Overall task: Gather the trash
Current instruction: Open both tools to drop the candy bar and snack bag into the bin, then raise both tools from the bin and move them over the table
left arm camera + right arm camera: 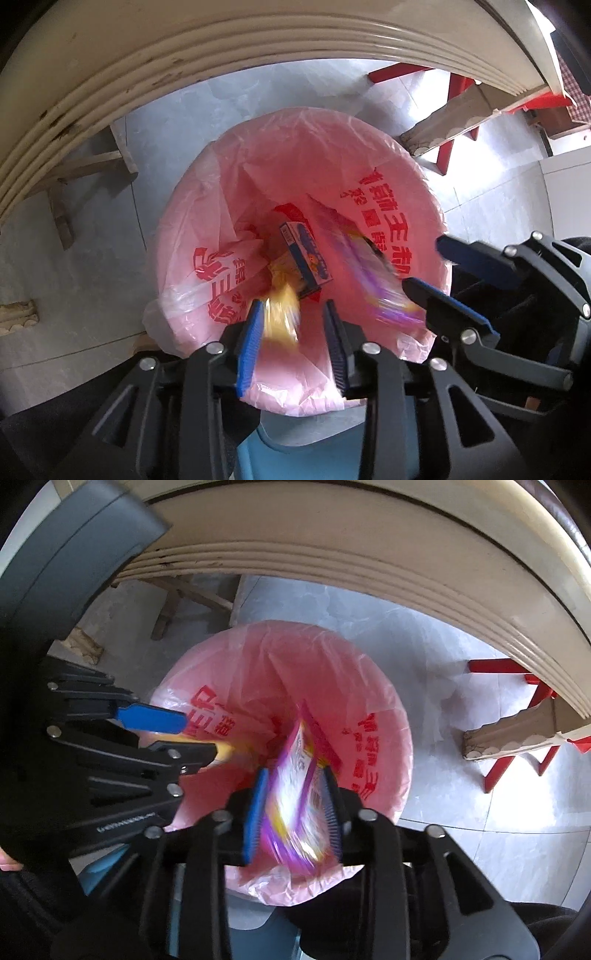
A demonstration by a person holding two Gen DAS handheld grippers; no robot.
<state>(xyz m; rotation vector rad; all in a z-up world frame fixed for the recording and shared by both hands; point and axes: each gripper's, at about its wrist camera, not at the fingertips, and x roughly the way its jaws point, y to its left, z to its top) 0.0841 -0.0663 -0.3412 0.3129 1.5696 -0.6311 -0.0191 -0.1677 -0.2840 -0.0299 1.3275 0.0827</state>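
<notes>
Left wrist view: the left gripper is seen open over the pink bin bag, with a blurred yellow wrapper loose between its jaws. The right gripper is seen open too, with a purple packet between its pads.

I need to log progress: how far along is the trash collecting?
Done: a small box already lies in the pink-lined bin. In hand: a yellow wrapper and a purple packet sit blurred between open jaws above it. Left: cannot tell; no other trash shows.
</notes>
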